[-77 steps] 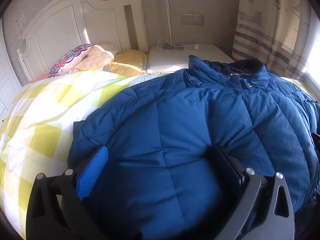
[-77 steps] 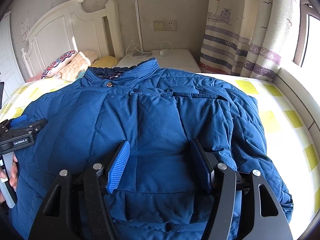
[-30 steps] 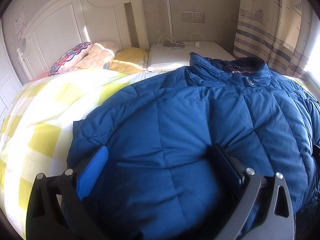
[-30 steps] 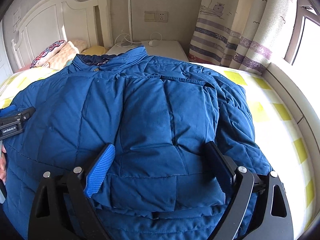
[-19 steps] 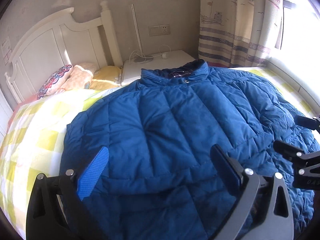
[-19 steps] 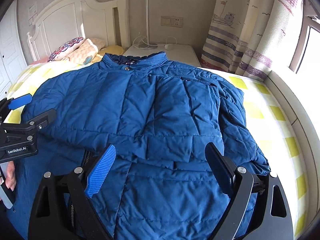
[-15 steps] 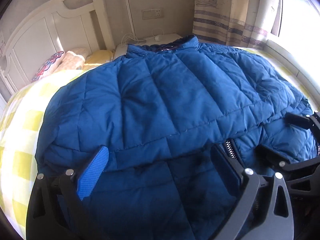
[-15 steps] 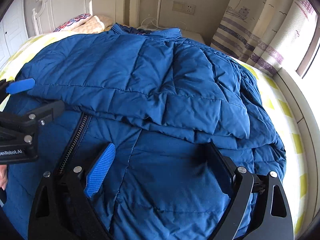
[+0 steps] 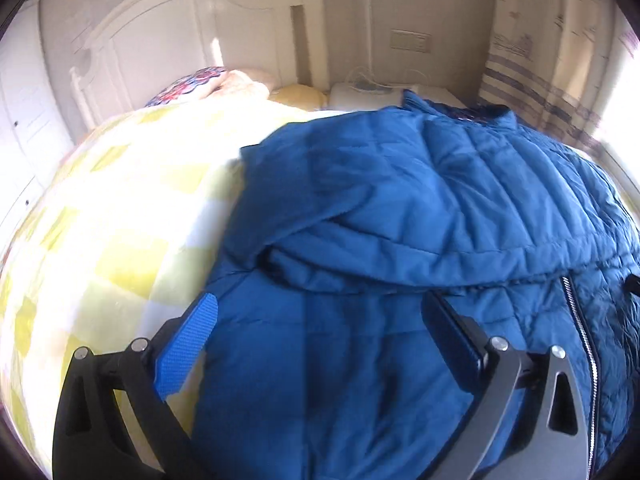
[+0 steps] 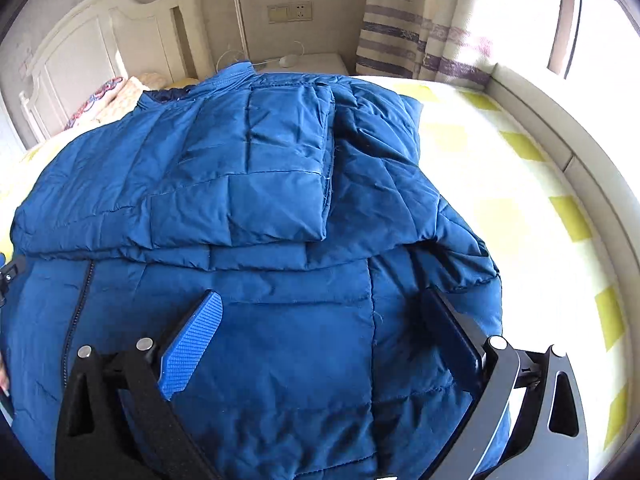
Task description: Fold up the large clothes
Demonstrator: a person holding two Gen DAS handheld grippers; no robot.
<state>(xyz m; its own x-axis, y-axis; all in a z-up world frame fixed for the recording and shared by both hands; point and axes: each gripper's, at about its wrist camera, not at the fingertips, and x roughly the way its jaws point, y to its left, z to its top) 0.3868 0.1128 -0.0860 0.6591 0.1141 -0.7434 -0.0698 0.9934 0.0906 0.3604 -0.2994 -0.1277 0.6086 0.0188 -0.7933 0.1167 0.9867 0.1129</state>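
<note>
A large blue quilted jacket [image 9: 420,208] lies on the bed, its upper part folded down over the lower part, which shows a zipper [image 9: 580,320]. It also fills the right wrist view [image 10: 248,168], collar toward the headboard. My left gripper [image 9: 320,340] is open just above the jacket's near left part, holding nothing. My right gripper [image 10: 320,340] is open just above the near right part, also empty. The left gripper's tip shows at the left edge of the right wrist view [image 10: 8,276].
The bed has a yellow-and-white checked cover [image 9: 112,220] and a white headboard [image 9: 192,32] with pillows [image 9: 208,84]. A white nightstand [image 10: 308,62] with cables stands behind. Striped curtains [image 10: 420,40] and a window ledge [image 10: 560,140] run along the right.
Both grippers pulled back toward the near hem and dropped low again. The jacket now shows a fold with the zippered layer exposed below it. Both grippers stayed open.
</note>
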